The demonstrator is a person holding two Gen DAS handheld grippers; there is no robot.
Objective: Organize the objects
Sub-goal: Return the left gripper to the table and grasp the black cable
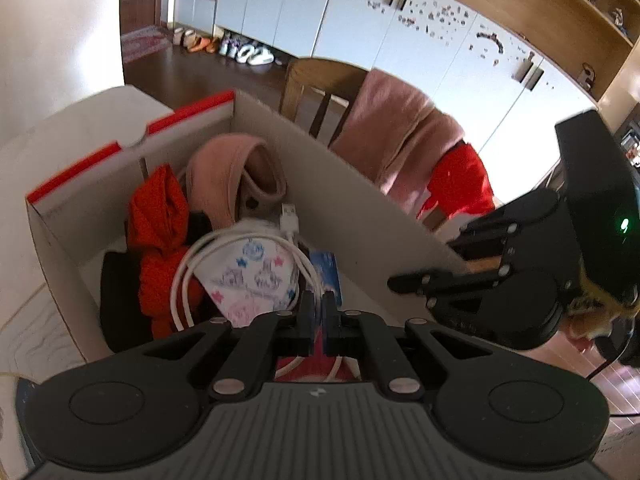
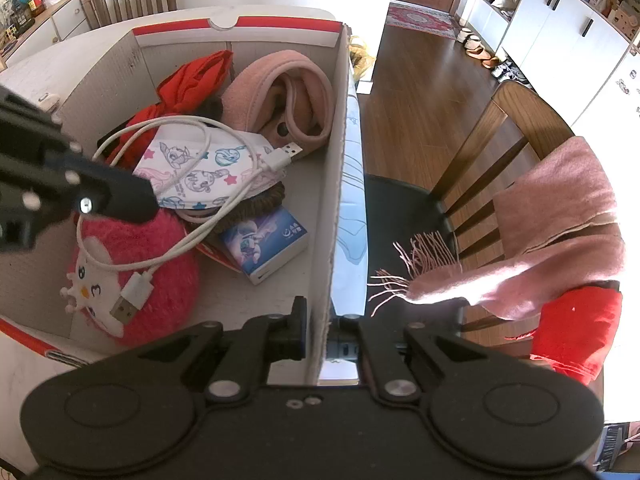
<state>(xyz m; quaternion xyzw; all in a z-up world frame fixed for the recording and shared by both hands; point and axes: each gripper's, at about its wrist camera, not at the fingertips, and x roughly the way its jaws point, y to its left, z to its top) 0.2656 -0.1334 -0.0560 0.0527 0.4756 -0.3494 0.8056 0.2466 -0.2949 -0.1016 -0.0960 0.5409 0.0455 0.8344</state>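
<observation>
Currently, the cardboard box (image 2: 320,216) with red-trimmed flaps sits open on the white desk (image 2: 36,68), at the desk edge nearest the wooden floor. Beside that edge stands a wooden chair (image 2: 484,152) with a pink fringed scarf (image 2: 560,232) draped over its back and a red cloth (image 2: 576,328) hanging under the scarf.

My right claw (image 2: 320,332) is clamped on the box's right side wall: one finger is inside the box, the other outside, with the cardboard pinched between them. My left claw (image 1: 318,320) hangs over the near end of the box interior, angled downward, fingers pressed together. A loop of the white USB cable (image 2: 224,144) passes right at those fingertips; I cannot tell whether the cable is actually gripped.

Box contents, largest first:
- A fuzzy pink plush cushion (image 2: 160,264) with a white cat face lies in the near corner.
- A rolled pink scarf-like item (image 2: 288,92) lies at the far end, against the right wall.
- A red garment (image 2: 192,80) lies next to it, at the far left.
- A white face mask (image 2: 200,172) with cartoon prints rests in the middle, on top of a dark brown knitted item (image 2: 256,204).
- A small blue printed carton (image 2: 268,244) lies just beside the right wall.
- The cable sprawls over the mask and cushion, one plug resting on the cushion, the other near the pink roll.
</observation>
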